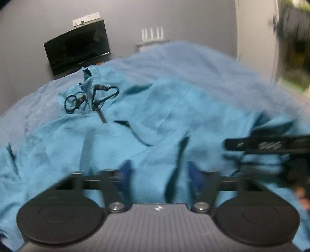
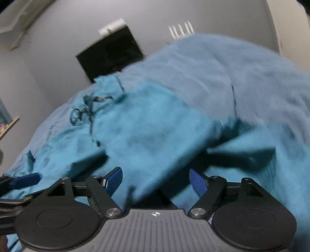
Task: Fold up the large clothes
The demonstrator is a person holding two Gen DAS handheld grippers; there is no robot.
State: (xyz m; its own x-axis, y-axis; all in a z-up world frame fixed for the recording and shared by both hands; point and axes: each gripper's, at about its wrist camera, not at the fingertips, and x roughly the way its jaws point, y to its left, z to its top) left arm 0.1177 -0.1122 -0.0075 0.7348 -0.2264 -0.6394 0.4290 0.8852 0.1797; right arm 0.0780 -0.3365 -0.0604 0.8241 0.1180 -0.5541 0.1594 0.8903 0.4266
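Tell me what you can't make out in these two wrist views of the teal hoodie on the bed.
- Left wrist: whether the left tool grips the teal hoodie; motion blur smears its fingertips.
- Right wrist: the fold of hoodie between the right tool's spread jaws is blurred; contact unclear.
- Right wrist: the drawstrings are a smear.
- Left wrist: the bed hides the white posts' base.

A pale blue bedsheet (image 1: 193,64) covered the bed. Beyond it, a black flat monitor (image 1: 77,47) leaned against the grey wall (image 1: 174,17), a white router (image 1: 152,34) to its right.

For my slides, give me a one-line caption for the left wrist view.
Open left gripper over a rumpled teal hooded jacket on a blue bedspread, right gripper alongside.
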